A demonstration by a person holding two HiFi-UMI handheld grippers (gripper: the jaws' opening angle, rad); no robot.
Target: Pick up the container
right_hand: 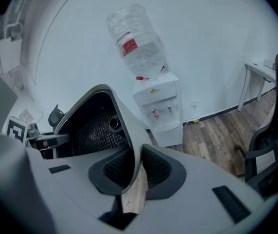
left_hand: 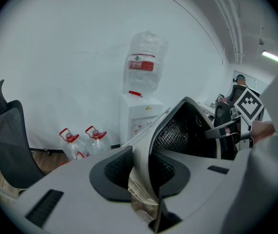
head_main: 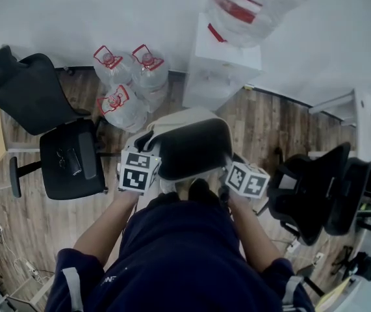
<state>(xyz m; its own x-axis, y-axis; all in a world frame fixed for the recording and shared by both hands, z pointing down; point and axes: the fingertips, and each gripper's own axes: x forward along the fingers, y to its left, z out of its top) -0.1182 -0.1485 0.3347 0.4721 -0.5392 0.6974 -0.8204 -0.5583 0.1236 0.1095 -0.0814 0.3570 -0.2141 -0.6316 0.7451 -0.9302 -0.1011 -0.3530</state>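
The container is a beige bin with a black ribbed inside, lifted off the wooden floor in front of the person. In the head view my left gripper holds its left wall and my right gripper its right wall. In the left gripper view the container's thin beige wall stands between the jaws of the left gripper, and both pads press on it. In the right gripper view the right gripper is shut on the opposite wall in the same way. The bin's dark inside shows beyond.
A white water dispenser with a large bottle stands by the wall ahead. Three water bottles sit on the floor to its left. One black office chair stands on the left and another on the right.
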